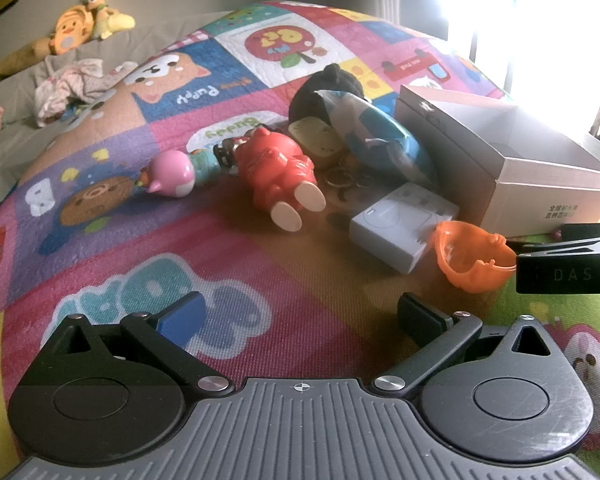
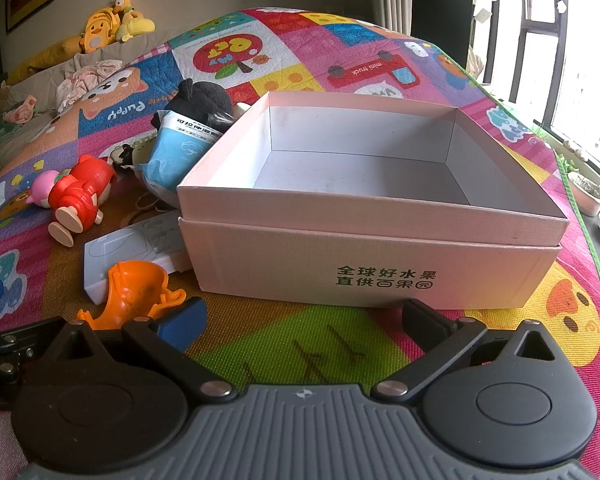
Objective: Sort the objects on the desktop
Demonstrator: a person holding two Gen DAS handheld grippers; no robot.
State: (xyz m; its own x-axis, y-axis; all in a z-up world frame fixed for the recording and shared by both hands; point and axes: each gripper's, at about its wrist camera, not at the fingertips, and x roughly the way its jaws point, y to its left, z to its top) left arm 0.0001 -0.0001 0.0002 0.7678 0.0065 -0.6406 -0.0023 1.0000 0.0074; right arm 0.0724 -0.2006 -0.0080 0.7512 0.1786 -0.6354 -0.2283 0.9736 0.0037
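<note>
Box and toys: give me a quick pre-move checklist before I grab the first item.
1. Box open and empty: ok.
2. Left claw open, nothing between its fingers: ok.
3. Right claw open, nothing held: ok.
4. Orange shell free to grasp, lying apart from the red figure: ok.
5. Grey block clear of the box: cannot tell, it sits close against the wall.
6. Keyring unentangled: cannot tell.

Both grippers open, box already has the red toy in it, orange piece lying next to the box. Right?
Not quite. The box is empty: the right wrist view looks straight into it and shows only bare white walls and floor. The red toy lies on the mat to the box's left. The rest holds: left gripper and right gripper are open, and the orange piece lies beside the box.
</note>
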